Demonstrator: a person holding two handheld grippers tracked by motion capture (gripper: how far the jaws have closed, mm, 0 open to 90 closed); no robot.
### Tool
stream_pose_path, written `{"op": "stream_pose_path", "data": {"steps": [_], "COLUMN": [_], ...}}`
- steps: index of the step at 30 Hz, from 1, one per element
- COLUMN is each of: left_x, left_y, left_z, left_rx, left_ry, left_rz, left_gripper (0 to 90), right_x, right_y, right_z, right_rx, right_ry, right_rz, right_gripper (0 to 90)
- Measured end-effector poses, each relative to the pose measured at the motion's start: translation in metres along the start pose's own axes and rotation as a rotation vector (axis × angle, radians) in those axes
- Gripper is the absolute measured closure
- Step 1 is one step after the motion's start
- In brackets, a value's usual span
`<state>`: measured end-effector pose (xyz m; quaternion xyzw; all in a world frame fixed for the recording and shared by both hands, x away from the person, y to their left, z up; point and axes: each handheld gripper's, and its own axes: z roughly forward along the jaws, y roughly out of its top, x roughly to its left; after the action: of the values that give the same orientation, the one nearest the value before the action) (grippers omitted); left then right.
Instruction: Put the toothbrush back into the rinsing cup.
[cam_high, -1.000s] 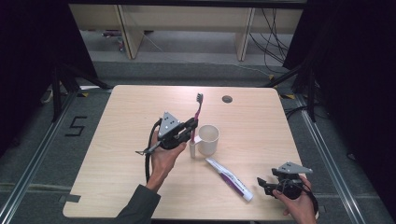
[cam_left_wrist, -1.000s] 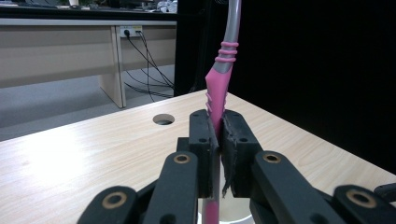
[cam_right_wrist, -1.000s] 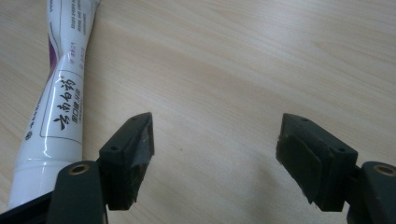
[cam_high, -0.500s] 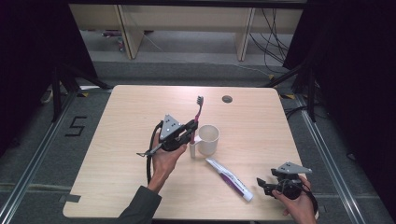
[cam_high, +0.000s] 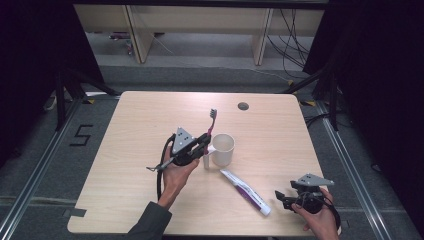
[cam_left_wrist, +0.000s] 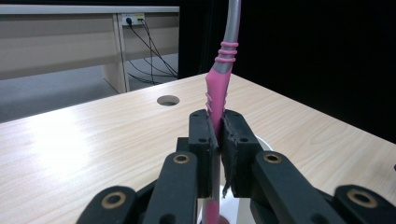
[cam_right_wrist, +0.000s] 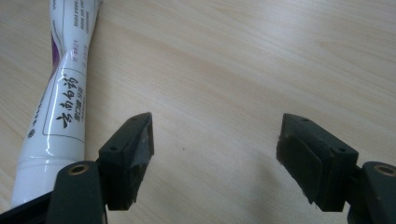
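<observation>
The left tool (cam_high: 202, 145) clamps a pink toothbrush (cam_left_wrist: 219, 93) upright by its handle, bristles up, just beside the cup (cam_high: 222, 150), seemingly poised to stand it inside. The right tool (cam_right_wrist: 215, 154) rests spread wide beside the toothpaste (cam_right_wrist: 58, 102) on the counter (cam_high: 280, 130).

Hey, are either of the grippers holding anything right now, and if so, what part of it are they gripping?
The left gripper is shut on the toothbrush, clamping its pink handle, bristle end pointing up. The right gripper is open over bare table, holding nothing.
</observation>
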<state>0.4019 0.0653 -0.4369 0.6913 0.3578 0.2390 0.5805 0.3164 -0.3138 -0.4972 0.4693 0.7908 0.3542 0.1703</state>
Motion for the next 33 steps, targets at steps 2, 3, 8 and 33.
{"op": "stream_pose_path", "data": {"steps": [2, 3, 8, 33], "left_x": [0.000, 0.000, 0.000, 0.002], "left_y": [-0.001, -0.002, -0.005, -0.028], "left_z": [-0.001, -0.001, -0.003, -0.005], "left_rx": [-0.001, 0.000, 0.006, 0.086], "left_ry": [0.001, 0.000, 0.006, 0.004], "left_rz": [0.000, 0.005, 0.014, 0.021], "left_gripper": [82.7, 82.7, 82.5, 71.8], "right_x": [0.000, 0.000, -0.002, -0.002], "right_y": [0.000, 0.000, 0.000, 0.000], "right_z": [0.000, 0.000, 0.000, 0.001], "right_rx": [0.000, 0.005, 0.000, -0.008], "right_ry": [0.002, -0.005, -0.002, -0.014], "right_rz": [0.001, -0.001, -0.033, -0.051], "right_gripper": [28.1, 28.1, 28.1, 28.1]}}
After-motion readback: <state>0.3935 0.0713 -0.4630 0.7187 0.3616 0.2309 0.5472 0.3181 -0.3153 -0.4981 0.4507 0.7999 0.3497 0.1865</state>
